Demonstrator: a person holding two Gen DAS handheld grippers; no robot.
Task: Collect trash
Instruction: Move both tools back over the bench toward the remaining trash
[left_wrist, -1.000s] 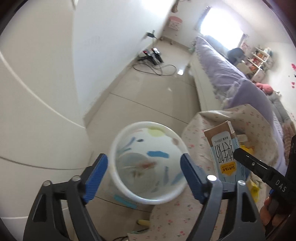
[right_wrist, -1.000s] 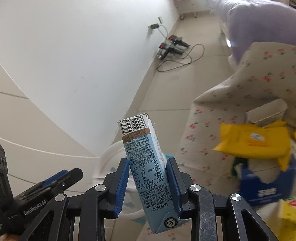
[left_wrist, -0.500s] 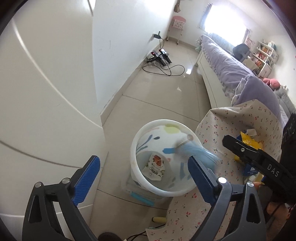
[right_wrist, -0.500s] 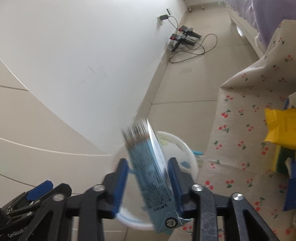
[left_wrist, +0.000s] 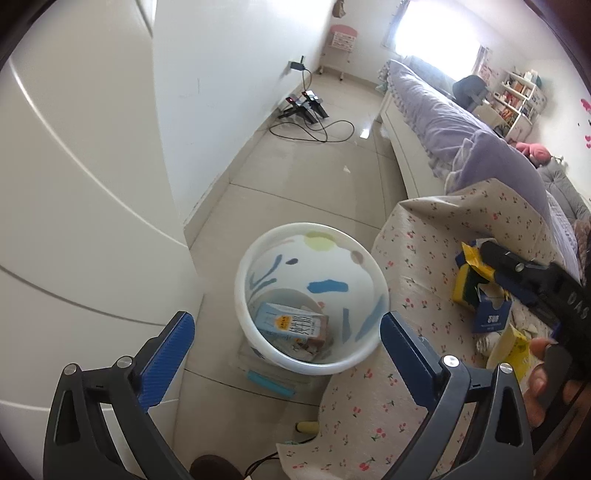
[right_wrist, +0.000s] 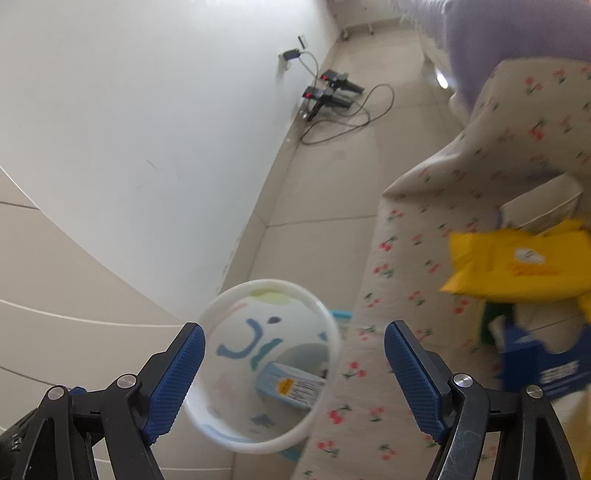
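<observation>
While both tongs stood spread and empty, the left gripper (left_wrist: 286, 334) and right gripper (right_wrist: 293, 347) framed the white bin (left_wrist: 382, 291), where the light-blue milk carton (left_wrist: 290, 325) with its orange label lay flat on the bottom, beneath both.

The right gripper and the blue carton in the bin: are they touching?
Apart. The right wrist view shows the right gripper open and empty, while the blue carton lies inside the bin.

White bin (left_wrist: 258, 258) with blue, yellow daubs; pale-blue carton (left_wrist: 291, 325); beige cherry-print cloth (left_wrist: 424, 266); yellow packets (right_wrist: 517, 258); lilac bedspread (left_wrist: 443, 122)
</observation>
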